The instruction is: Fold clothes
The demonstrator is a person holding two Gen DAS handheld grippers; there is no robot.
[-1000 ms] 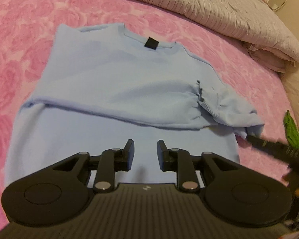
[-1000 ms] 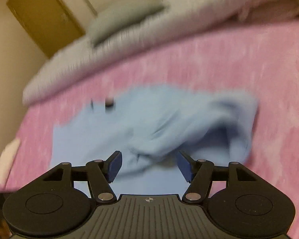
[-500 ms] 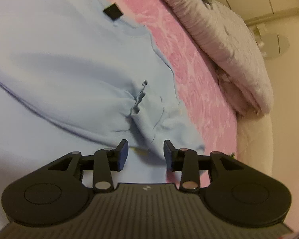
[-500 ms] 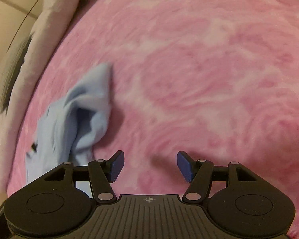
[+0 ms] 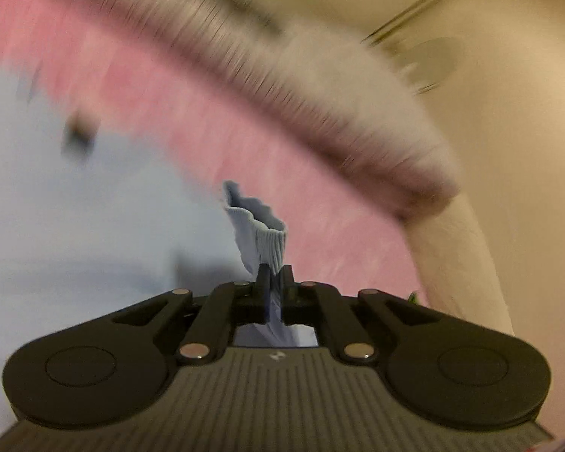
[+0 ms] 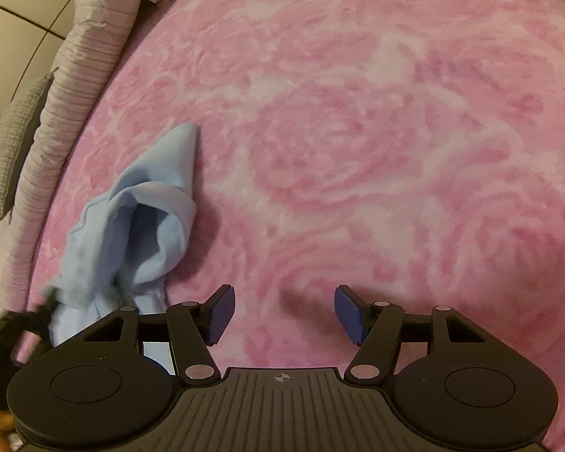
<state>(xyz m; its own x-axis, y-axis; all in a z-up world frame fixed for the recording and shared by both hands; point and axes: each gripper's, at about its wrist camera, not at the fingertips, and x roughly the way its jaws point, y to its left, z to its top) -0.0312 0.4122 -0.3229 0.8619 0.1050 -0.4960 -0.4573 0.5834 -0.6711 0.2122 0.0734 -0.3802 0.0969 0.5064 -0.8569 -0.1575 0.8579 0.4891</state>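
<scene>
Two grippers are shown over a bed, one loaded and one idle. The left gripper (image 5: 276, 275) is clamped fully on the ribbed cuff (image 5: 271, 243) of a pale blue sweatshirt (image 5: 94, 226); the cuff is seen pinched between the two pads, its rib edge standing up beyond the tips and more cloth bunched behind them. The rest of that view is smeared by blur, so the lie of the body panel cannot be read closely, though it is spread on the pink blanket (image 6: 358, 113) to the left of the fingers, a dark neck label (image 5: 80, 135) visible on it. From the right wrist view the same sleeve (image 6: 139, 226) is seen raised into a hollow tent just left of the right gripper (image 6: 284, 314), drawn toward the dark left tool at the lower left edge. The right gripper is held wide apart with nothing between its blue pads (image 6: 218, 314), which hover above bare blanket. A striped quilt (image 6: 86, 37) is bunched along the far side of the bed.

The garment is judged light, soft and limp: no shape is kept unsupported, and whatever is not lifted will drag and crease. The knit is judged not slippery. The cuff is a sound hold, being thicker and ribbed; hem corners, shoulder seams and the collar would serve likewise, while a single layer mid-panel would be likely to stretch or slip out
</scene>
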